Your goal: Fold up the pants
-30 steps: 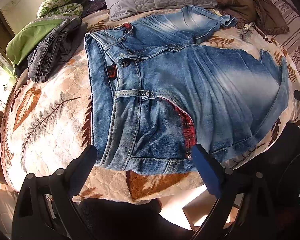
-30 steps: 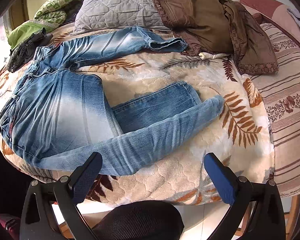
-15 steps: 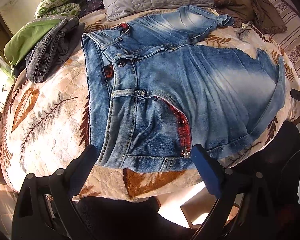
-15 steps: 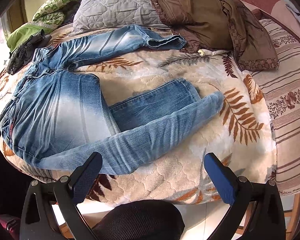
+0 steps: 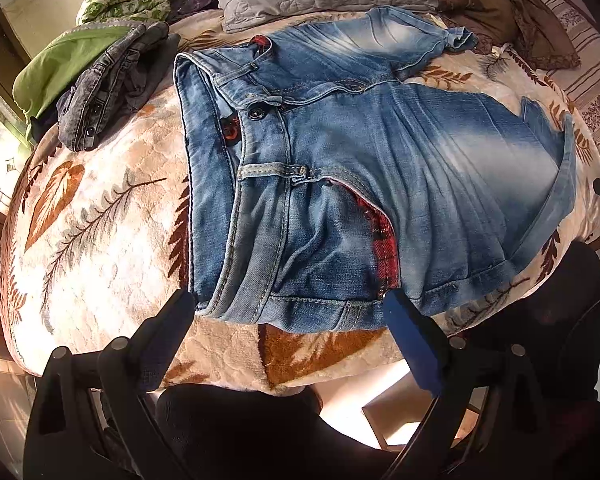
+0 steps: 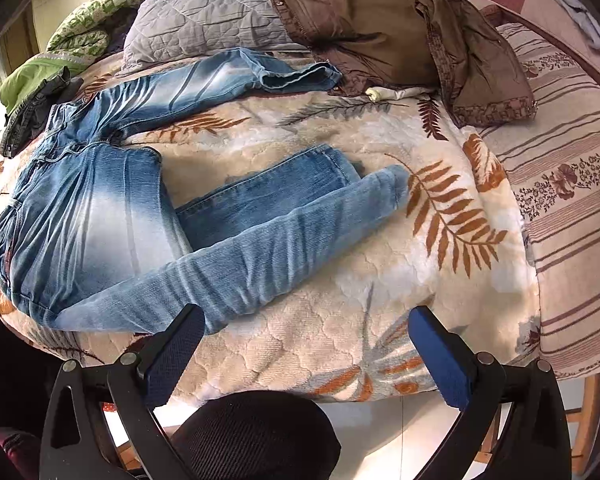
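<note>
— Both grippers had crept nearer the bed since a second before: the waistband had filled more of the left camera's view, and the lower trouser leg had come closer to the right one's fingers.

— Where were the jeans (image 5: 380, 184) then?

— Spread on the leaf-patterned blanket (image 5: 96, 216), waistband toward the left gripper (image 5: 288, 312), button undone, red lining showing at the pocket. One leg ran up toward the grey quilted pillow (image 6: 208, 12); the other was bent back on itself near the bed's front edge, just ahead of the right gripper (image 6: 304, 328).

— Were the jaws holding anything?

— No. Both pairs were spread wide and empty. The left gripper's fingertips sat at the near corners of the jeans' hip; I couldn't tell whether they touched the cloth. The right one's left fingertip overlapped the bent leg in its view, the other hung over bare blanket.

— Anything else on the bed?

— A brown jacket (image 6: 400, 28) beside the pillow, and a dark grey garment (image 5: 108, 84) on something green (image 5: 60, 64) at the far left corner.
</note>
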